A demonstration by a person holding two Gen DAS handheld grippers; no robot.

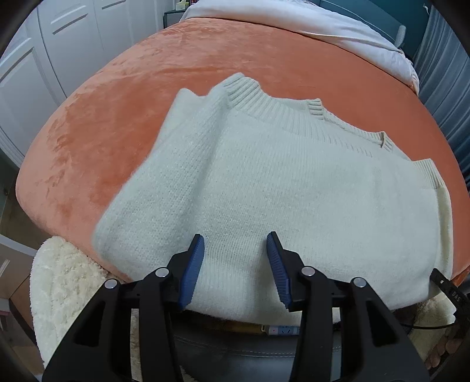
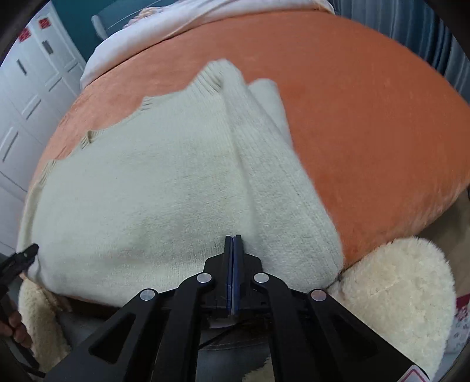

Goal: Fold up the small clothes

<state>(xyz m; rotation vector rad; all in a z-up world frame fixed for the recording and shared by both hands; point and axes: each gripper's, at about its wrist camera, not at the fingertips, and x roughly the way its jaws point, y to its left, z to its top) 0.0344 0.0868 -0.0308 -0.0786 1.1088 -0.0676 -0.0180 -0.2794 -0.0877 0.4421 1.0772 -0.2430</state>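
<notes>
Folding's midway, I'd guess: cream knit sweater [image 1: 264,188] fills mid-frame on the orange blanket [image 1: 123,111]. Left gripper [image 1: 236,242] gapes empty; right gripper [image 2: 233,239] looks closed, holding nothing obvious. Next needs a hem grab.

Readable text: one short marking only

In the left wrist view, at the lower right of the frame, a black tip of the right gripper [image 1: 446,286] carries small pale letters that read roughly "DAS"; they are turned sideways and the last character is uncertain. In the right wrist view, red stickers [image 2: 44,23] sit on the white cabinet doors [image 2: 35,88] at the upper left, and a red-and-white label [image 2: 414,375] shows at the bottom right edge, but whatever is printed on these is too small and blurred to read. No brand, number or sign is legible elsewhere in either view.
</notes>
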